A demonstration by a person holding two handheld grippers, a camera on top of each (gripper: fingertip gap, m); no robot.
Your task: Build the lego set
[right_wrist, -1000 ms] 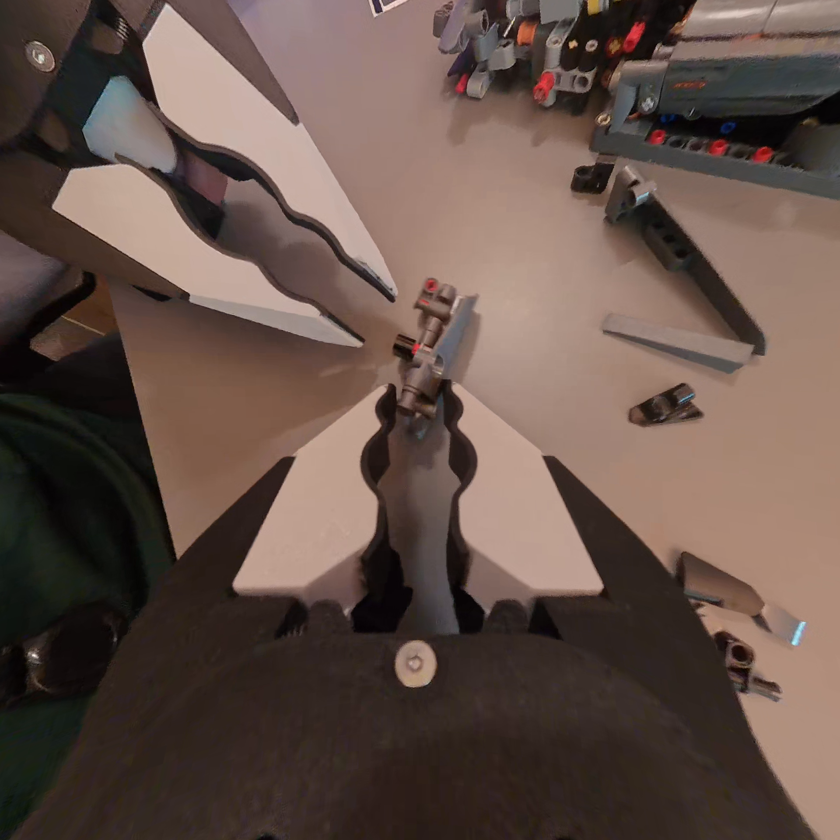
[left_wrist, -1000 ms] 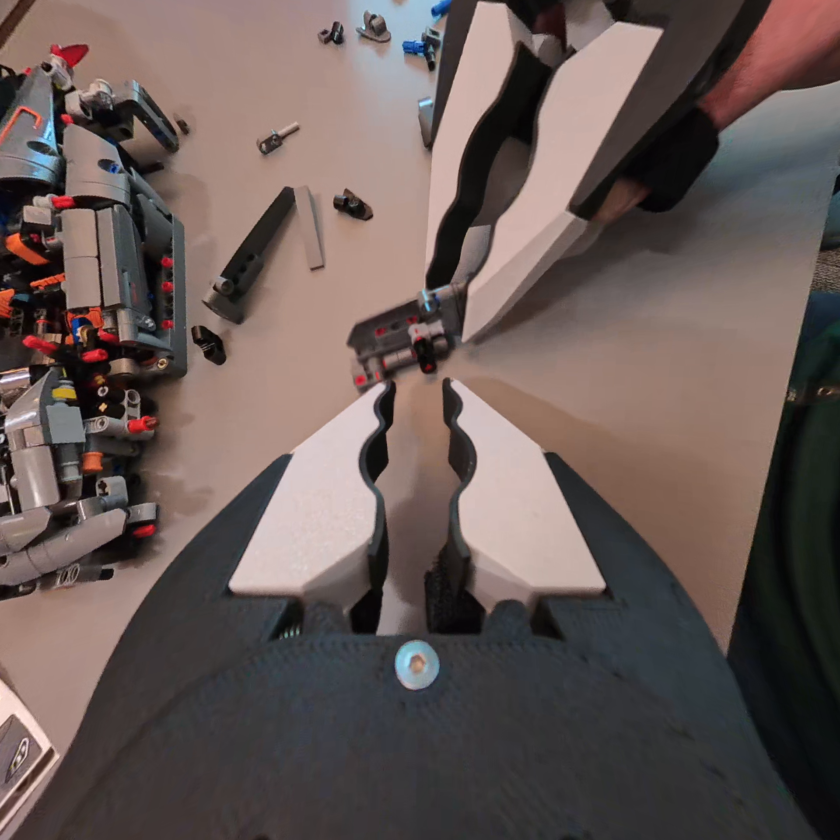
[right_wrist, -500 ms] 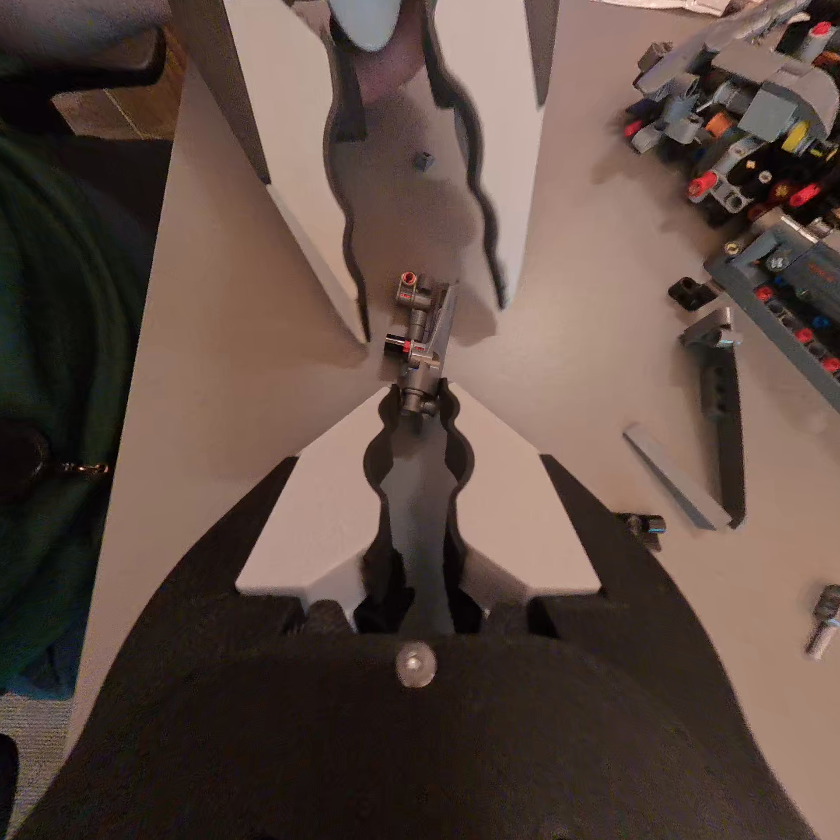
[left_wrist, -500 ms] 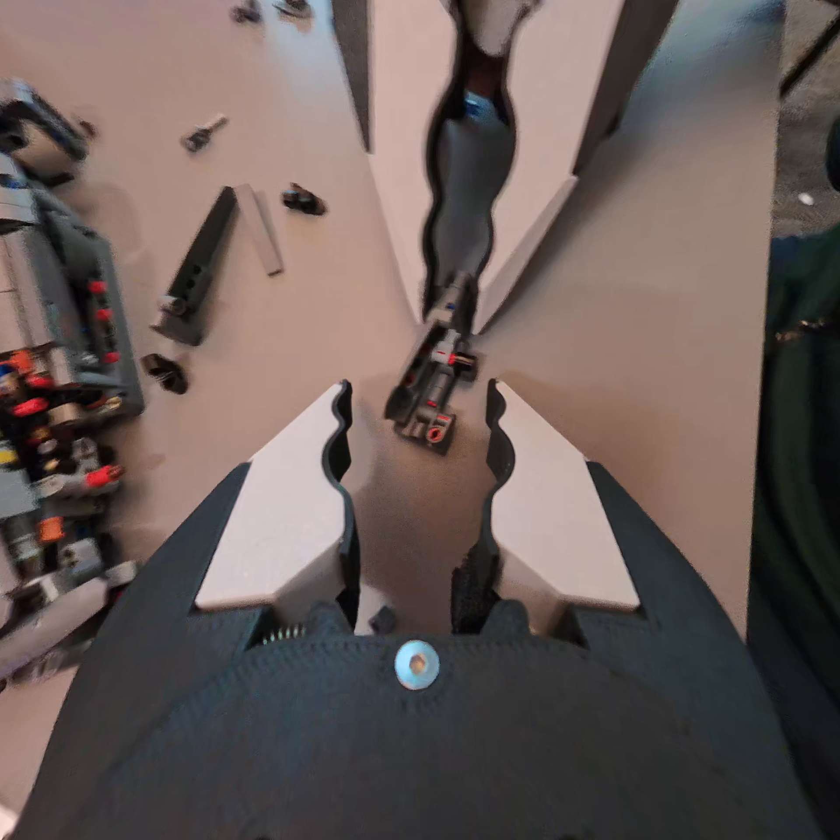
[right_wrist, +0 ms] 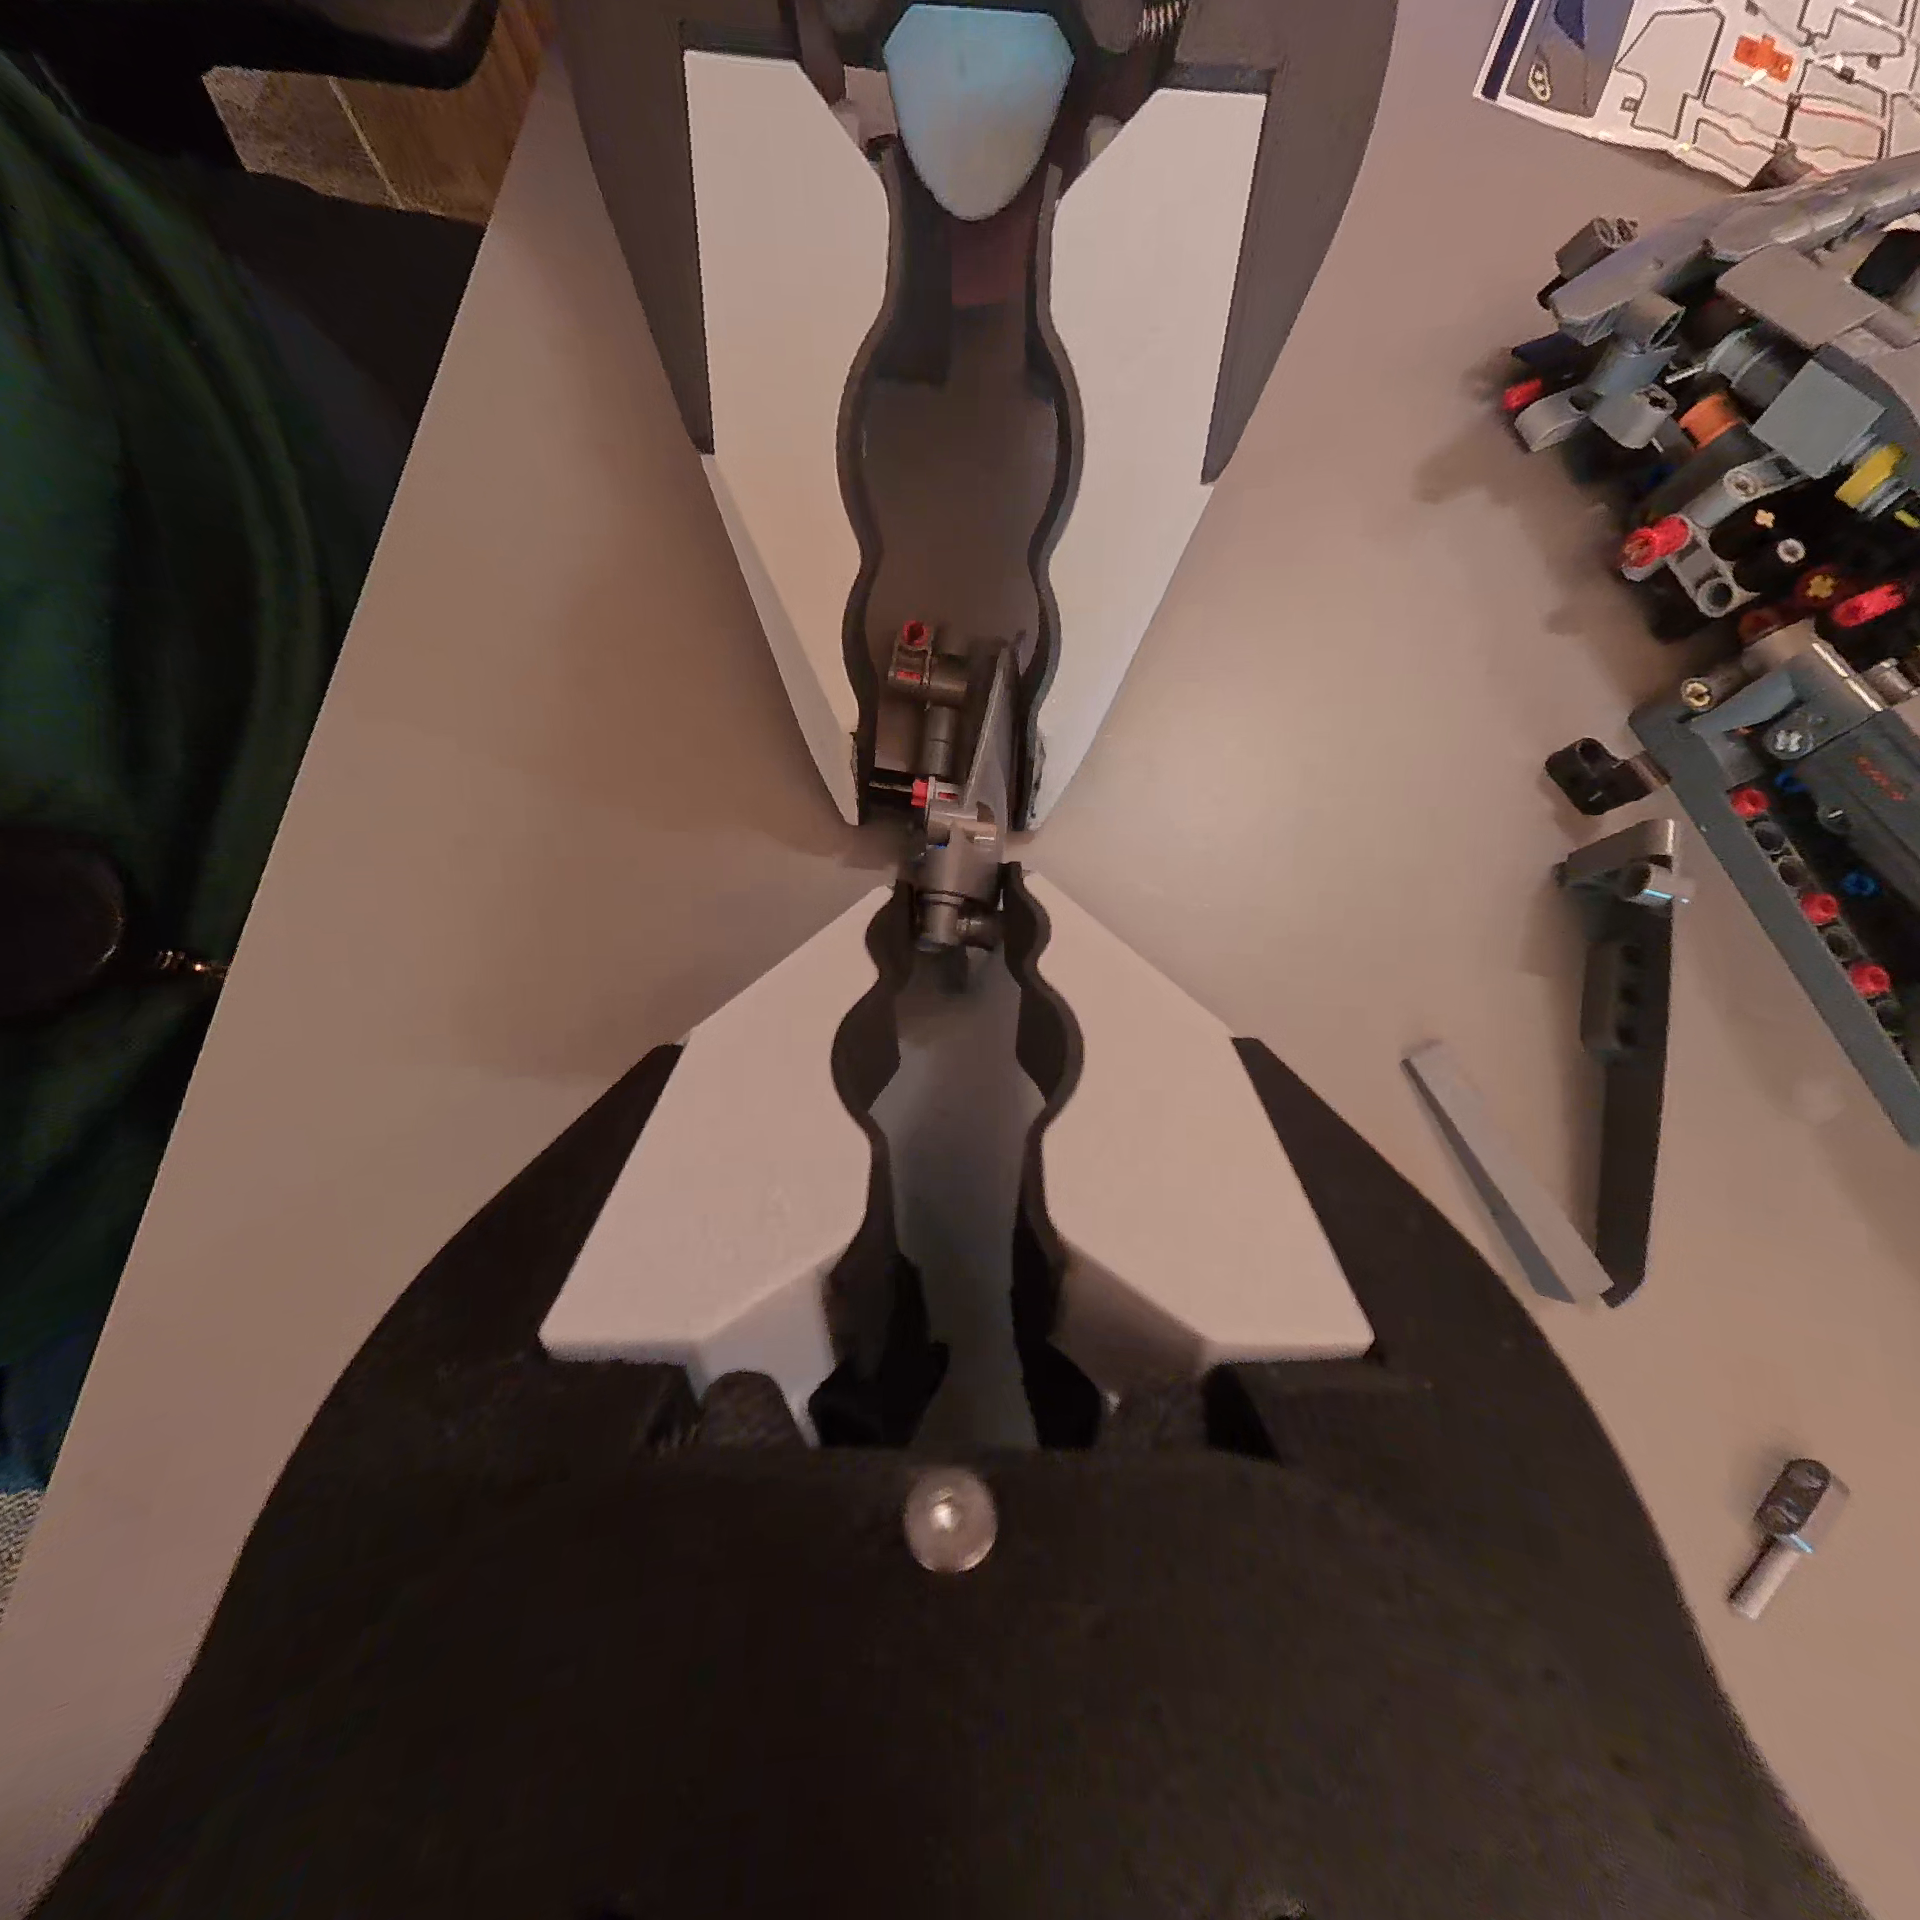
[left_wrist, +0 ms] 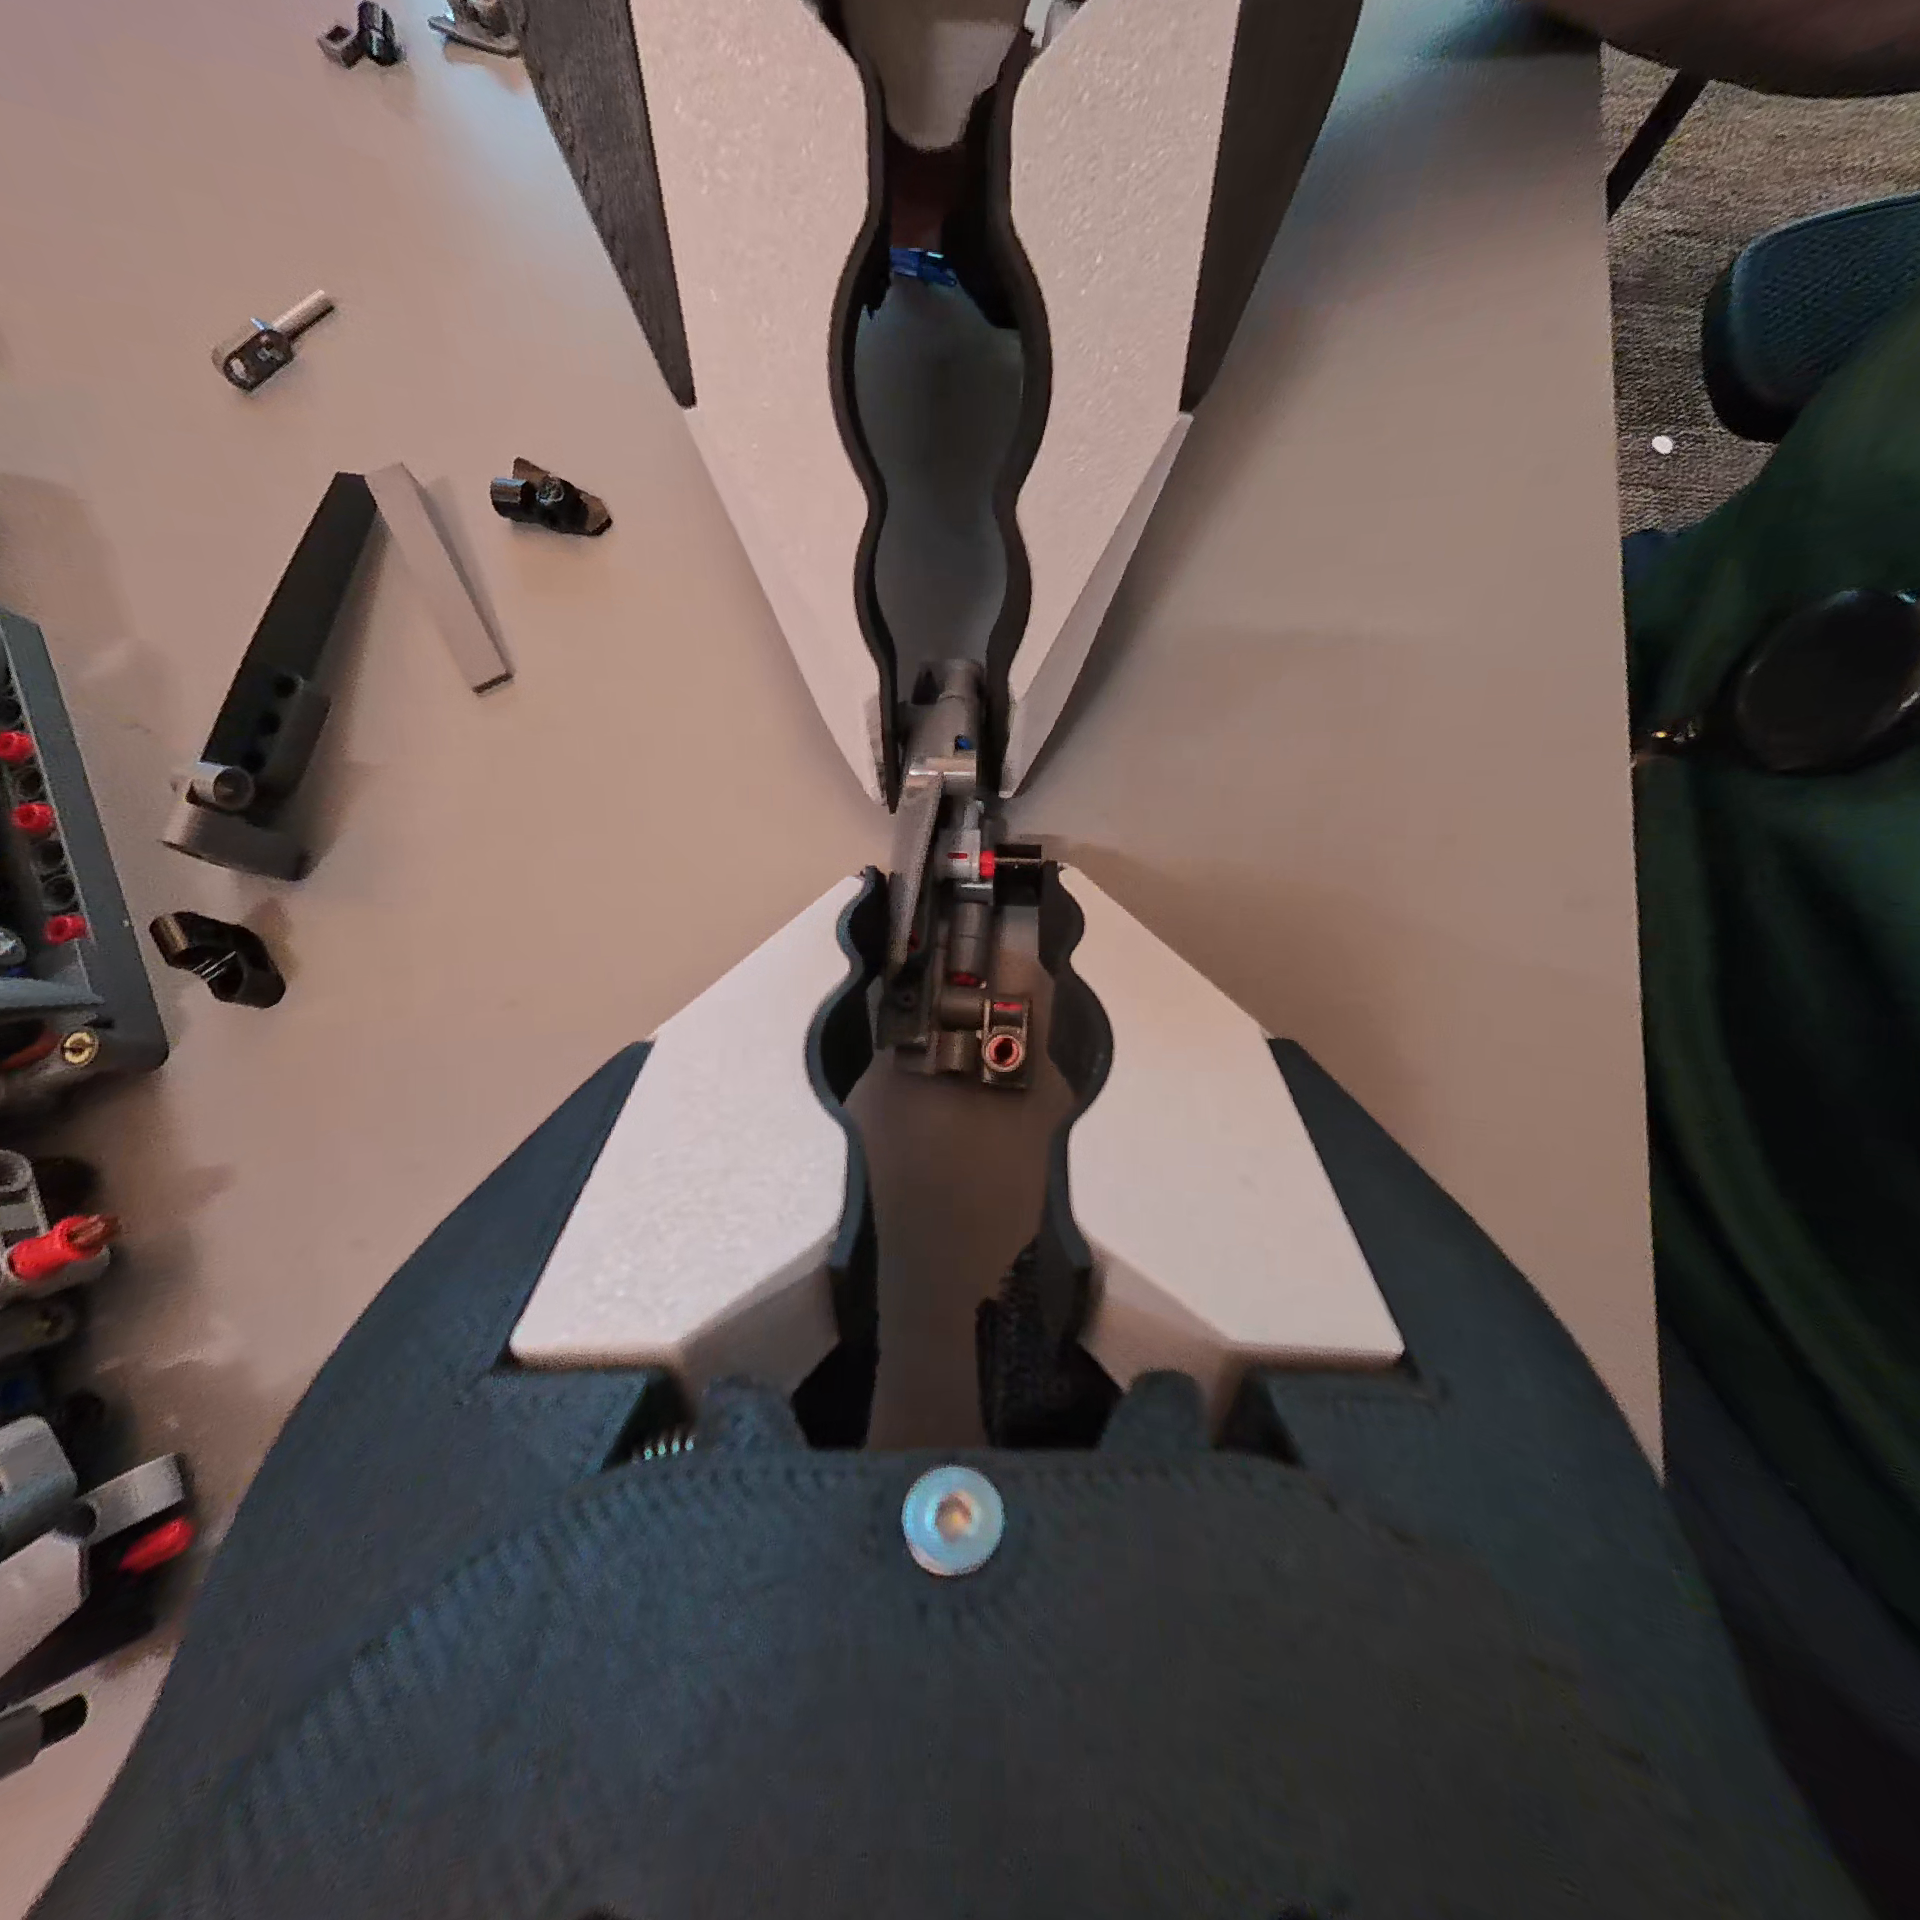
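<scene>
A small grey lego sub-assembly with red pins and a grey panel hangs just above the table between both grippers. My left gripper has its fingers closed against the near end, one on the grey panel and one on a black pin. My right gripper comes from the far side, tip to tip with the left, and is shut on the other end. In the right wrist view my right gripper pinches the sub-assembly, and the left gripper closes on it from above.
The large grey lego model lies at the left, also in the right wrist view. Loose parts: a black beam, a grey tile, black connectors, a grey pin. An instruction sheet lies far right. A person in green sits at the table edge. Left and right tips are no more than a few centimetres apart.
My left gripper opened wide, moved forward around the sub-assembly and closed on it. The right gripper swung round with the piece until the two grippers face each other in line.
</scene>
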